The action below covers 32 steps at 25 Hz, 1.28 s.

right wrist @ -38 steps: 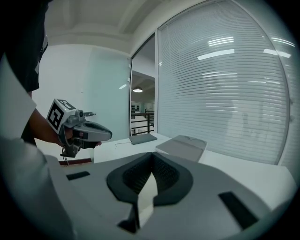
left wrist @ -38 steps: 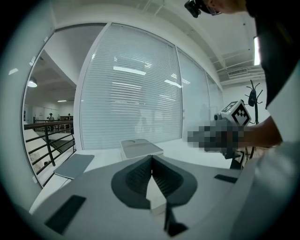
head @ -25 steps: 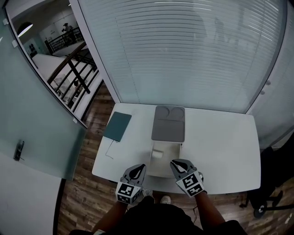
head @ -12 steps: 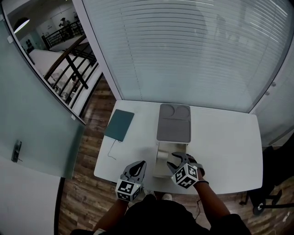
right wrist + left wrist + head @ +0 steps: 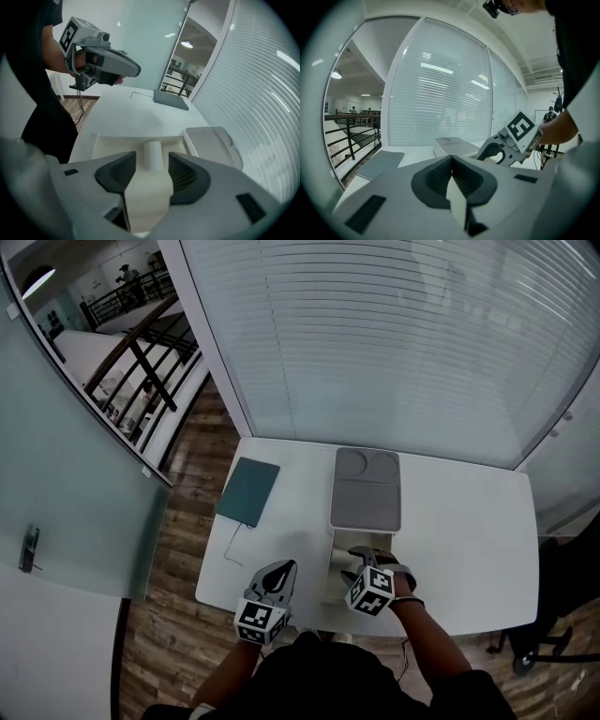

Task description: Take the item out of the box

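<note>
Table [image 5: 459, 540]: white, rectangular.
Box [image 5: 336, 563]: open, at the middle of the front edge.
Lid [image 5: 366, 491]: grey, lying flat just behind the box.
Teal pad [image 5: 247, 491]: left of the box, well apart.
Cable [image 5: 226, 542]: thin, left of the box.

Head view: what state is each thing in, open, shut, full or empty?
Box: open, lid folded back.
White roll: lying inside the box, not gripped.
Right gripper: jaws opening, aimed at the roll, not pressing it.
Left gripper: shut, empty.
Green case: closed, flat on the table.
</note>
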Each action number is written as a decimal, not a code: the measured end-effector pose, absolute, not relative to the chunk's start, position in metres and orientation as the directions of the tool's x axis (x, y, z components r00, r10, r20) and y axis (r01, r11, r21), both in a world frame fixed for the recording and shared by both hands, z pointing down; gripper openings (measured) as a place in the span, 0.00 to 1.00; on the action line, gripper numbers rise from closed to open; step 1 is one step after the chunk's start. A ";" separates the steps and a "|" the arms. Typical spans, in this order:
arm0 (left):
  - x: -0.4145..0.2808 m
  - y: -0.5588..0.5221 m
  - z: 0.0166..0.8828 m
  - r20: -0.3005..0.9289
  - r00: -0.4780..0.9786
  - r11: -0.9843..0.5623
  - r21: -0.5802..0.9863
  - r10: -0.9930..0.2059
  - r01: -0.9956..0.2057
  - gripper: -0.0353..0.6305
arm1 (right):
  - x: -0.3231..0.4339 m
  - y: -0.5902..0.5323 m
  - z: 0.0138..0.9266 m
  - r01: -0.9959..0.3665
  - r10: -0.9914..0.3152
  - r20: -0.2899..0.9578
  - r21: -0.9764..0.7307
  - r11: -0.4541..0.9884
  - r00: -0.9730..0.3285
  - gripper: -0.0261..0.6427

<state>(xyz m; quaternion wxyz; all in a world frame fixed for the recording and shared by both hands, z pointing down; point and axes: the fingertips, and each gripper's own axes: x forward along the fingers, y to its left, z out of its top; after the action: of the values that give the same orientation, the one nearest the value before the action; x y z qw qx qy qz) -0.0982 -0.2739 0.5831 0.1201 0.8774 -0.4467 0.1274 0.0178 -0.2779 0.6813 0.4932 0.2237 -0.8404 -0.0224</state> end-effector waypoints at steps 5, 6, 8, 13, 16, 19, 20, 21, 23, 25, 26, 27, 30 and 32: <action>-0.106 -0.283 0.586 0.308 0.570 -0.569 0.103 -0.762 -0.816 0.07 | 0.009 -0.284 0.694 -0.307 -0.371 0.850 0.263 0.914 -0.375 0.37; -0.107 -0.283 0.586 0.310 0.570 -0.568 0.107 -0.761 -0.816 0.07 | 0.007 -0.285 0.697 -0.299 -0.364 0.856 0.262 0.918 -0.366 0.37; -0.109 -0.284 0.587 0.310 0.570 -0.566 0.113 -0.761 -0.817 0.07 | 0.005 -0.286 0.703 -0.282 -0.353 0.868 0.261 0.923 -0.350 0.37; -0.116 -0.284 0.590 0.311 0.565 -0.558 0.120 -0.764 -0.821 0.07 | 0.003 -0.290 0.714 -0.255 -0.337 0.887 0.263 0.930 -0.315 0.37; -0.116 -0.281 0.590 0.311 0.565 -0.557 0.123 -0.764 -0.821 0.07 | 0.005 -0.292 0.719 -0.252 -0.336 0.892 0.265 0.931 -0.302 0.37; -0.120 -0.279 0.592 0.314 0.560 -0.553 0.120 -0.767 -0.825 0.07 | 0.004 -0.294 0.721 -0.240 -0.330 0.896 0.264 0.934 -0.298 0.34; -0.122 -0.280 0.591 0.312 0.557 -0.550 0.117 -0.770 -0.827 0.07 | 0.003 -0.294 0.722 -0.234 -0.325 0.897 0.261 0.937 -0.299 0.32; -0.123 -0.282 0.590 0.309 0.554 -0.548 0.112 -0.773 -0.829 0.07 | 0.002 -0.295 0.724 -0.227 -0.323 0.898 0.262 0.938 -0.298 0.30; -0.127 -0.283 0.588 0.308 0.549 -0.546 0.105 -0.777 -0.831 0.07 | 0.001 -0.296 0.726 -0.221 -0.326 0.899 0.268 0.938 -0.293 0.29; -0.130 -0.283 0.588 0.319 0.545 -0.544 0.100 -0.775 -0.833 0.07 | 0.001 -0.297 0.726 -0.231 -0.323 0.900 0.261 0.937 -0.291 0.29; -0.131 -0.284 0.587 0.315 0.545 -0.545 0.096 -0.777 -0.833 0.07 | 0.001 -0.297 0.726 -0.242 -0.321 0.900 0.255 0.936 -0.293 0.28; -0.132 -0.284 0.586 0.309 0.544 -0.545 0.091 -0.780 -0.833 0.07 | 0.001 -0.297 0.725 -0.256 -0.321 0.900 0.249 0.934 -0.296 0.28; -0.132 -0.284 0.585 0.301 0.543 -0.540 0.098 -0.784 -0.836 0.07 | 0.001 -0.297 0.724 -0.290 -0.331 0.893 0.244 0.925 -0.304 0.28; -0.130 -0.282 0.586 0.304 0.545 -0.541 0.105 -0.782 -0.835 0.07 | 0.002 -0.297 0.723 -0.300 -0.347 0.888 0.257 0.919 -0.302 0.28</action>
<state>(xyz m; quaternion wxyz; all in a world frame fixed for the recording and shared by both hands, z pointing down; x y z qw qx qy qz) -0.1301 -0.2822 0.5860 0.1195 0.8707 -0.4640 0.1108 0.0024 -0.2972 0.7225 0.5559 0.2004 -0.8064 -0.0212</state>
